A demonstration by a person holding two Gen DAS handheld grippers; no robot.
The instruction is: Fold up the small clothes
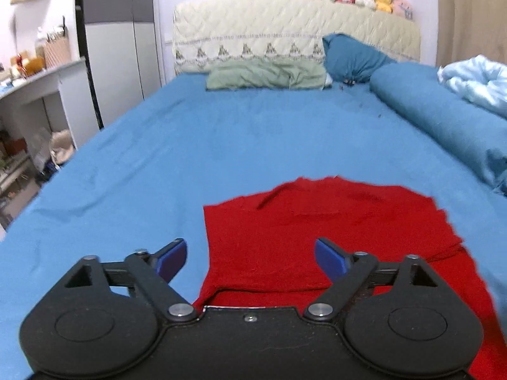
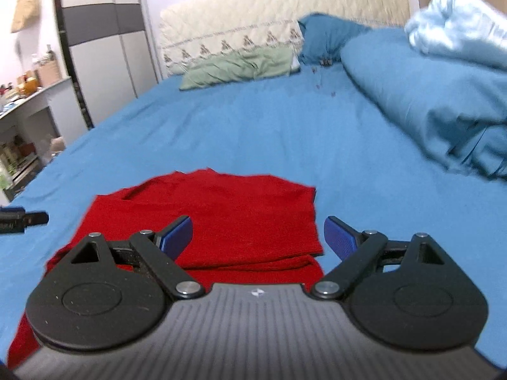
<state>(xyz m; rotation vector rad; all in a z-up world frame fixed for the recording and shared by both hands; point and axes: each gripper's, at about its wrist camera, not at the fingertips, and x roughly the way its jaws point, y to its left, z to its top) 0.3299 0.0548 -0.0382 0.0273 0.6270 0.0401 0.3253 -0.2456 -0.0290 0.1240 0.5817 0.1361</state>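
Observation:
A red garment (image 1: pixel 317 231) lies on the blue bed sheet (image 1: pixel 190 145), its sides folded in over the middle. It also shows in the right wrist view (image 2: pixel 221 218). My left gripper (image 1: pixel 250 258) is open and empty, hovering over the garment's near left edge. My right gripper (image 2: pixel 258 237) is open and empty, over the garment's near right edge. The tip of the left gripper (image 2: pixel 22 220) shows at the left edge of the right wrist view.
A rolled blue duvet (image 1: pixel 443 120) and a light blue blanket (image 1: pixel 475 82) lie along the bed's right side. A green pillow (image 1: pixel 266 76) and a blue pillow (image 1: pixel 351 57) rest by the headboard. A white desk (image 1: pixel 38 88) stands left of the bed.

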